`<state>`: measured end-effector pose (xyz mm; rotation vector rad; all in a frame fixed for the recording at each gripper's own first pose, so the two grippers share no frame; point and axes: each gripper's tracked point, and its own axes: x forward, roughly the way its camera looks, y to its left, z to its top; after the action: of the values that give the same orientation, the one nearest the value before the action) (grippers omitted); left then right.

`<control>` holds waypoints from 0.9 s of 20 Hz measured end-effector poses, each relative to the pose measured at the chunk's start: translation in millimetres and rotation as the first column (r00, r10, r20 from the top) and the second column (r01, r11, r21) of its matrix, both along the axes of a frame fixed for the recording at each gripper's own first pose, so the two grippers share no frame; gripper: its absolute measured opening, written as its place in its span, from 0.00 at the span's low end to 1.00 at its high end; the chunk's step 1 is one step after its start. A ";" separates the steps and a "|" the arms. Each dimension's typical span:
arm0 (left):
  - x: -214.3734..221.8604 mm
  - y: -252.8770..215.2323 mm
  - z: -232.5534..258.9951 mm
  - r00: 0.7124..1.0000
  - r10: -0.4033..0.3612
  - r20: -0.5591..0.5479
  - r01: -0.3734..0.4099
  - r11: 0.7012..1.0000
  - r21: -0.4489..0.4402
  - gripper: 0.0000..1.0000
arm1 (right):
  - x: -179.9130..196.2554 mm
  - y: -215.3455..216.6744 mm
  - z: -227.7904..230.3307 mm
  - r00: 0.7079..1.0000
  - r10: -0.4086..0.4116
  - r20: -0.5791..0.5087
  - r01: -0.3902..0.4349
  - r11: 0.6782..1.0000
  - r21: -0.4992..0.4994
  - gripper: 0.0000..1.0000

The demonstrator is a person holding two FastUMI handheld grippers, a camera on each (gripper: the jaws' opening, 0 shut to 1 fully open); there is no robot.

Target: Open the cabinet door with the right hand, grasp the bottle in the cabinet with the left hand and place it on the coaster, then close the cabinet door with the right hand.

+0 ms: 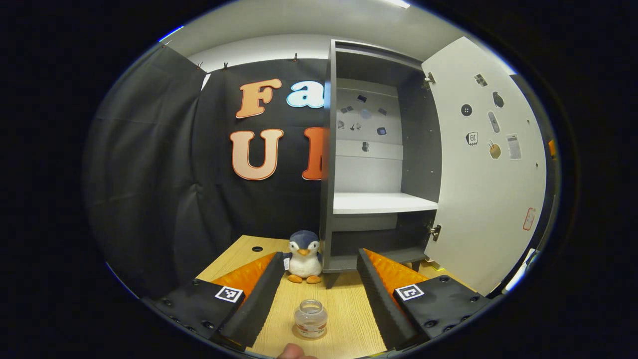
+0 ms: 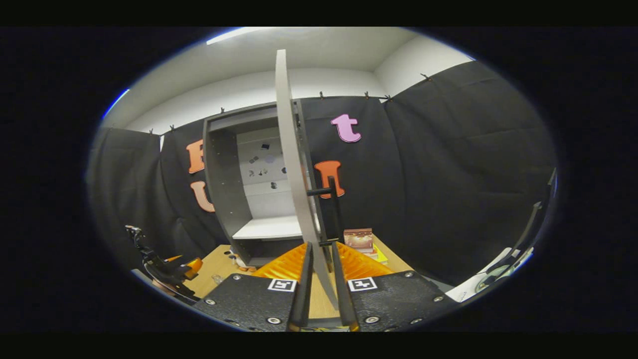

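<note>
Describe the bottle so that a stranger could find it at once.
Start at the open cabinet on the wooden table. In front of it sits a plush penguin; nearer the camera stands the bottle, small, clear and uncapped, between the left gripper's fingers.

cabinet door (image 1: 491, 164) stickers: showing beyond the left gripper's fingers, too small to be reading
bottle (image 1: 310, 319) label: sitting between those fingers, blurring, unreadable
</note>
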<state>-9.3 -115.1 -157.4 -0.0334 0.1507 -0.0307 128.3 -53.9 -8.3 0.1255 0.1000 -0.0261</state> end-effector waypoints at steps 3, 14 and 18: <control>0.5 8.6 3.5 1.000 0.019 0.003 -0.019 1.000 0.024 0.95 | 16.2 -13.9 -10.2 1.000 -0.002 -0.027 0.002 1.000 0.006 0.36; 10.3 24.3 -0.4 0.999 0.052 -0.012 -0.051 0.998 0.043 0.95 | 43.6 -8.7 -22.0 0.999 0.035 -0.026 -0.035 0.999 0.026 0.46; 18.3 29.2 -0.4 0.998 0.057 -0.007 -0.057 0.998 0.039 0.96 | 44.7 21.6 -22.8 0.997 0.077 -0.015 -0.077 0.997 -0.005 0.46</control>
<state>9.0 -85.9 -157.7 0.0013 0.1579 0.0292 173.0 -32.3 -31.0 0.1156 0.1195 0.0496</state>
